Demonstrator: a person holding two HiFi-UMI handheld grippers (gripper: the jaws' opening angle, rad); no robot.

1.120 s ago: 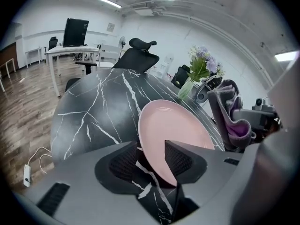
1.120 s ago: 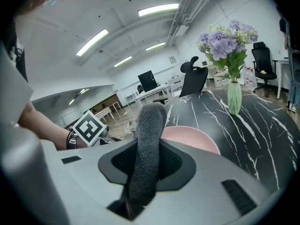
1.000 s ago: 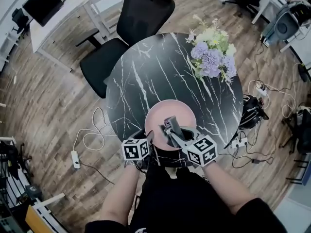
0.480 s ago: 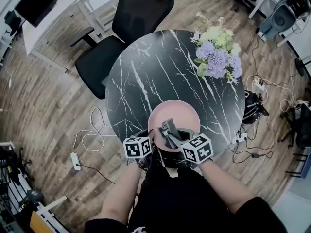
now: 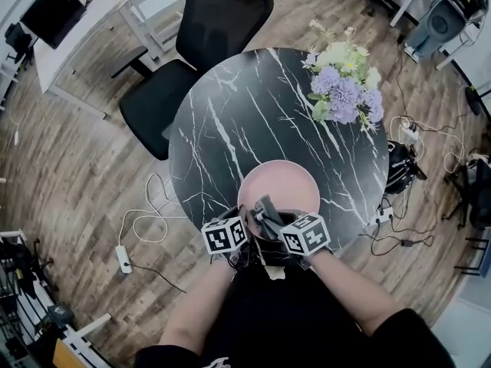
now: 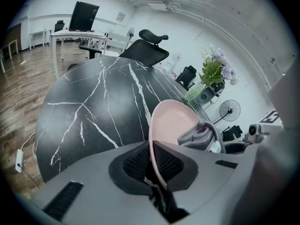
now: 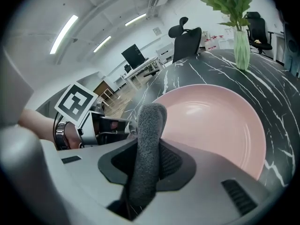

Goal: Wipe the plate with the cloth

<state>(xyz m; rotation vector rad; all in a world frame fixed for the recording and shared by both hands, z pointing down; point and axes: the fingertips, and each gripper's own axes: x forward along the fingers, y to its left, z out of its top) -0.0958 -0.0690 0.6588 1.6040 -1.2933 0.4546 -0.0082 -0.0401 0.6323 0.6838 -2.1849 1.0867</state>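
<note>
Item, nearest: left gripper point(image 5: 242, 222), at the near edge of the table point(image 5: 222, 129). Its jaws have just been closing and now pinch the near-left rim of the plate point(image 5: 282, 181), which runs edge-on between the pads in the left gripper view point(image 6: 153, 159). Item: right gripper point(image 5: 265, 210), just beside the left, jaws clamped on the cloth point(image 7: 149, 125). The cloth is a grey folded roll whose long axis runs straight out along the jaws. Its free end points away from the person and slightly left, over the plate's near part; whether it touches the pink surface cannot be told. Item: plate point(image 7: 220, 121), pink and round, lying at the table's near rim directly before the person. Its near edge is level with the table edge, its bowl faces up, and its far half is uncovered. Item: table, round, black with white veining. A broad bare stretch lies beyond and left of the plate, with open surface to the left rim. Item: vase of flowers point(image 5: 341, 90), standing near the far right rim, well apart from the plate. Item: office chair point(image 5: 207, 29), black, close to the far left rim. Item: wooden floor, with cable loops point(image 5: 149, 209) and a power strip point(image 5: 123, 258) to the left of the table. More cables point(image 5: 406, 140) lie to the right. Item, farthest: desk with monitor point(image 5: 54, 14), at upper left.
</note>
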